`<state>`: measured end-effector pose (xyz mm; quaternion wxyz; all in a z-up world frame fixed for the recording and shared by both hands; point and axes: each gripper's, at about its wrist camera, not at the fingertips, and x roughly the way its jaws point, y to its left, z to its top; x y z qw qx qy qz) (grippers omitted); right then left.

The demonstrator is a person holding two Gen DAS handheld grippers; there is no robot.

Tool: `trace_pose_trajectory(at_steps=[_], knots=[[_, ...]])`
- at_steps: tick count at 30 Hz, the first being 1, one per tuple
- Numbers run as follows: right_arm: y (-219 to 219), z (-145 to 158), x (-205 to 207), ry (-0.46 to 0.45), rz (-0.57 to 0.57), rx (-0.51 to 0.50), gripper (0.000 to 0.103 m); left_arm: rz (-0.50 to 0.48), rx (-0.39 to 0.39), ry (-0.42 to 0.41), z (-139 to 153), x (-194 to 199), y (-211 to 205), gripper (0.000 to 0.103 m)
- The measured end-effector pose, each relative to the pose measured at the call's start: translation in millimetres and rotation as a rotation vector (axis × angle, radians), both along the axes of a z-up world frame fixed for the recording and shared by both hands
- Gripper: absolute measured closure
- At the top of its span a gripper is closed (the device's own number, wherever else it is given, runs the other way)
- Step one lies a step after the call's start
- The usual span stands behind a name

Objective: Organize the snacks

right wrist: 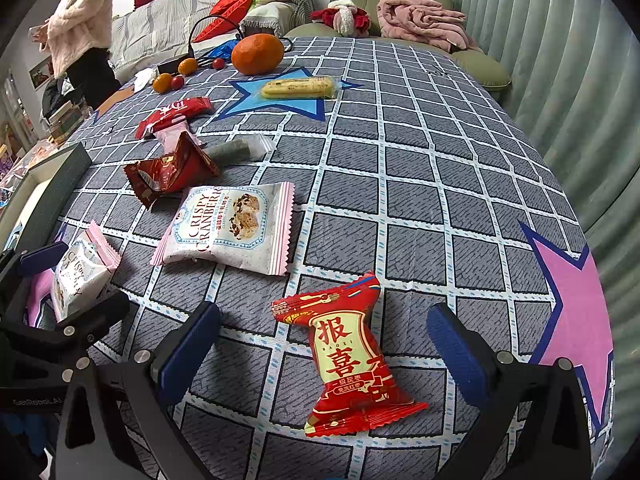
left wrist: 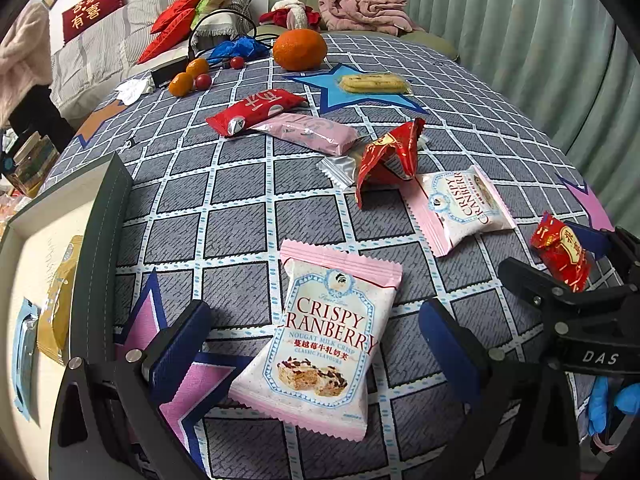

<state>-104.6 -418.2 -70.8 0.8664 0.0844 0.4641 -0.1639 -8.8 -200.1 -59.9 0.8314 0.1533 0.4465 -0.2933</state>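
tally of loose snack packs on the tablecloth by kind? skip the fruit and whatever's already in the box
Crispy Cranberry packs: 2
Red wrapped packs: 3
Plain pink pack: 1
Yellow biscuit pack: 1
Clear pack with dark bar: 1
Total: 8

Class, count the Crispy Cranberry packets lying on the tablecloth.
2: one Crispy Cranberry packet between the left gripper fingers, another farther right, beside the torn red wrapper. None appear hidden.

Glossy plastic wrapper (right wrist: 352, 356); matt woven tablecloth (right wrist: 420, 184)
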Motion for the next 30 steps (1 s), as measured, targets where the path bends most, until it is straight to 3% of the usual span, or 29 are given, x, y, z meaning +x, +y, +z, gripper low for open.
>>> trace_pose_trajectory(at_steps=[24, 29, 30], knots=[[0, 0, -1, 0.007, 0.003, 0.002, 0.000, 0.000, 0.005, 0.004, 0, -1, 0, 0.000], [-2, 5, 4, 0.071, 0.005, 0.025, 0.000, 0.009, 0.065, 0.073, 5, 4, -8, 0.001], [-4, 6, 4, 0.083, 0.005, 0.033, 0.001, -0.001, 0.072, 0.082, 6, 3, -10, 0.005]])
